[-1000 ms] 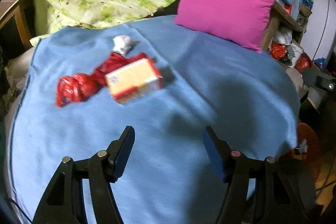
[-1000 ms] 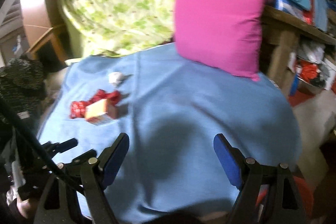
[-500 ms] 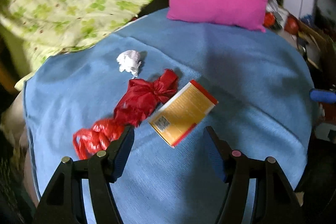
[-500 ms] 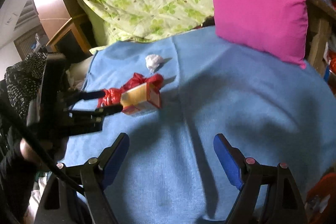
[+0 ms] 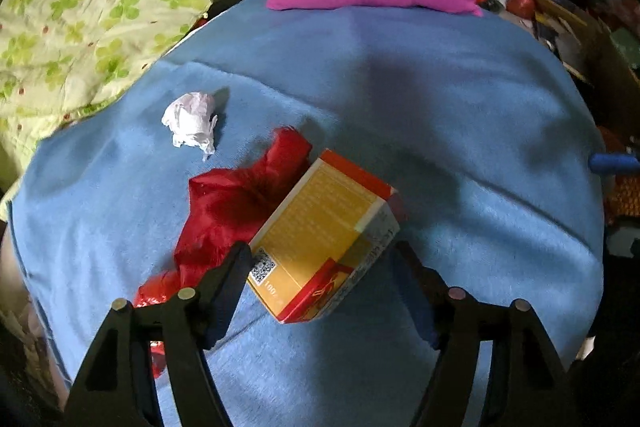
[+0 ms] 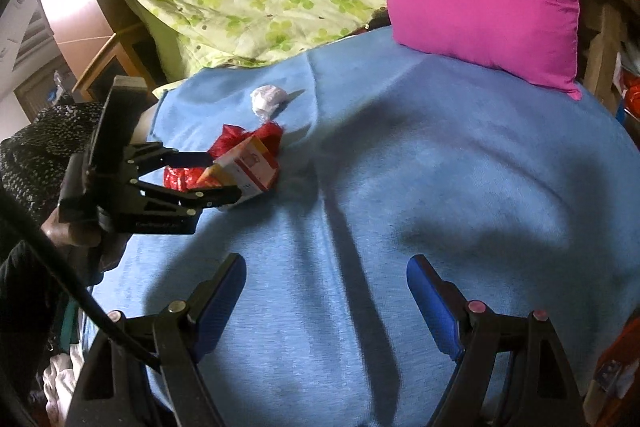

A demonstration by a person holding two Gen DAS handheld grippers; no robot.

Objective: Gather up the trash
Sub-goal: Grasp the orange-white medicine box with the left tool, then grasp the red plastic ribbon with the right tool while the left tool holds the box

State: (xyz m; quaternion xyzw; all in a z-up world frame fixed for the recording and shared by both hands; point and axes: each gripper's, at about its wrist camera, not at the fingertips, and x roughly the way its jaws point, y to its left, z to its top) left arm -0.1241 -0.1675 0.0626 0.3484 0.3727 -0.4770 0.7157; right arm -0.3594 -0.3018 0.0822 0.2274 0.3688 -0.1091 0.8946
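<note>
Only the right wrist view shows the person's hand carrying the left gripper, whose jaws have just been opening around the yellow-and-red box without clamping it. The right gripper gapes empty over the blue blanket.

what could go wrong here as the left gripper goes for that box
The box lies skewed between the open, just-widened left gripper fingers, so closing may twist or crush it. The red wrapper touches the box and could snag or get dragged along. The crumpled tissue lies apart and may be missed.
</note>
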